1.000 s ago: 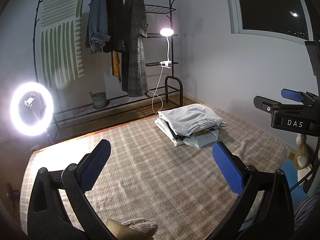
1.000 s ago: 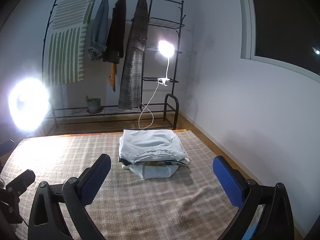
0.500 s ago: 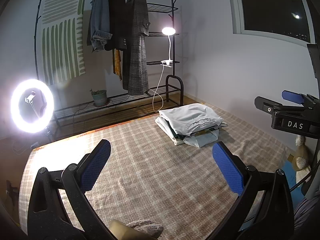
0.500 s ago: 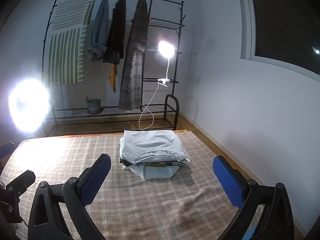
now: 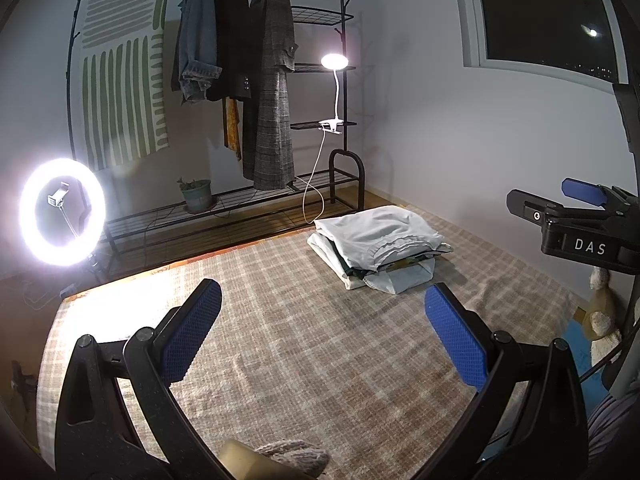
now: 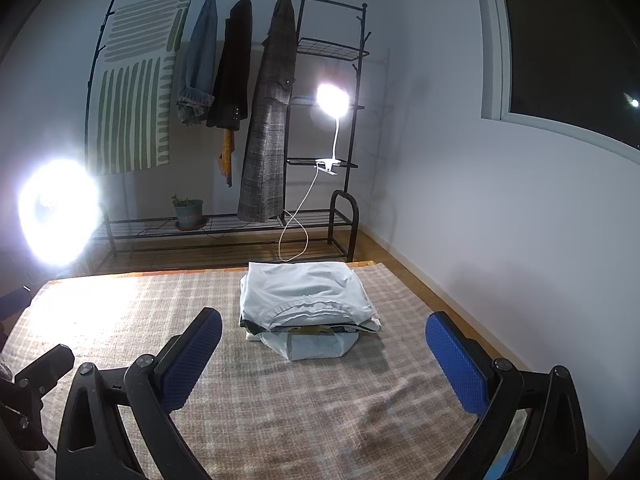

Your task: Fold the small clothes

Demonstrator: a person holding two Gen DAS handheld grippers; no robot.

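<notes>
A stack of folded clothes (image 5: 378, 250), pale grey-blue on top, lies at the far side of a checked beige rug (image 5: 288, 344); it also shows in the right wrist view (image 6: 306, 304). My left gripper (image 5: 322, 332) is open and empty, held above the rug, short of the stack. My right gripper (image 6: 322, 360) is open and empty, just in front of the stack. The right gripper's body (image 5: 580, 224) shows at the right edge of the left wrist view.
A black clothes rack (image 5: 248, 92) with hanging coats stands behind the rug by the wall. A lit ring light (image 5: 62, 212) is at the left, a clip lamp (image 5: 334, 62) on the rack. A potted plant (image 5: 196, 194) sits on the rack's lower shelf.
Both views shift slightly; the left gripper has drifted a little. Both grippers stay open and the stack has not moved.
</notes>
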